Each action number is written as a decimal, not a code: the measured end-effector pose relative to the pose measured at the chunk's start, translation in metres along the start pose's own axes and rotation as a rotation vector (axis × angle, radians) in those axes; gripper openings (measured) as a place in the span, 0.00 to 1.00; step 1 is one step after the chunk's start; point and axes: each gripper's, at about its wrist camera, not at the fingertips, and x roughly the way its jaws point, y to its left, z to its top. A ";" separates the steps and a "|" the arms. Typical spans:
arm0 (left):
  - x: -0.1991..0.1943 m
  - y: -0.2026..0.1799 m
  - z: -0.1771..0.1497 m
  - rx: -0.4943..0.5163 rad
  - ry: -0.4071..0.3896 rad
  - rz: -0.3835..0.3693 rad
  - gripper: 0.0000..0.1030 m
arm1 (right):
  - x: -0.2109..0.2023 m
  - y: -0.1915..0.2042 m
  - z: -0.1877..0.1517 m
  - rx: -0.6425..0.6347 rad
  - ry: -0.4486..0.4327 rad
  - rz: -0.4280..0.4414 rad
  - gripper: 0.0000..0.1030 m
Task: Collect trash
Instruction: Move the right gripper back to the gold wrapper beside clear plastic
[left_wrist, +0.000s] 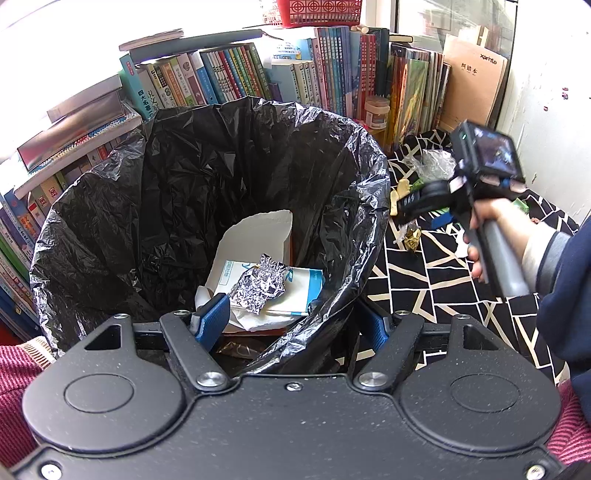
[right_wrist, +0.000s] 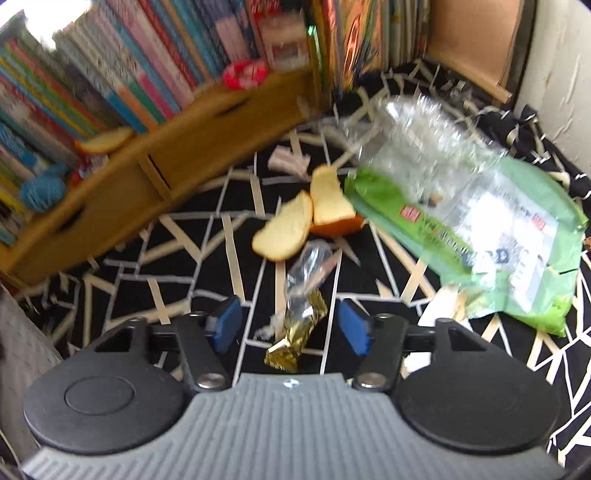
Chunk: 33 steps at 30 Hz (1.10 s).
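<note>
Two grippers show, both with blue pads spread apart and nothing between them. The left gripper (left_wrist: 291, 325) straddles the near rim of the trash bin (left_wrist: 369, 155), which is lined with a black bag (left_wrist: 177, 192) — its left pad hangs inside the bin, its right pad outside the rim. Straight ahead of that gripper, at the bottom of the bin, a crumpled ball of foil (left_wrist: 260, 282) lies on a white-and-blue paper package (left_wrist: 295, 291), with a torn white sheet (left_wrist: 258, 232) standing behind it. Books (left_wrist: 236, 77) fill the shelves beyond the bin.

Off to its right, a hand (left_wrist: 487, 236) holds the right gripper (right_wrist: 287, 326) over a black cloth with pale lines (right_wrist: 184, 273). Between and just ahead of the open right fingers lies a gold wrapper (right_wrist: 295, 332), with clear crinkled film at its far end. Farther ahead sit two bread slices (right_wrist: 306, 218), touching each other. To the right of these lies a green and clear plastic bag (right_wrist: 472, 206). Ahead and to the left stands a wooden shelf (right_wrist: 166, 177) — the right view is blurred.
</note>
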 end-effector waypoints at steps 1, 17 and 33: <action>0.000 0.000 0.000 0.000 0.000 0.000 0.70 | 0.003 0.000 -0.002 -0.002 0.009 -0.005 0.65; 0.000 0.000 0.000 0.001 0.000 0.001 0.70 | 0.008 -0.001 -0.007 0.005 0.033 0.002 0.23; 0.000 0.000 0.000 0.001 0.000 0.001 0.70 | 0.023 0.010 -0.018 -0.078 0.071 -0.055 0.57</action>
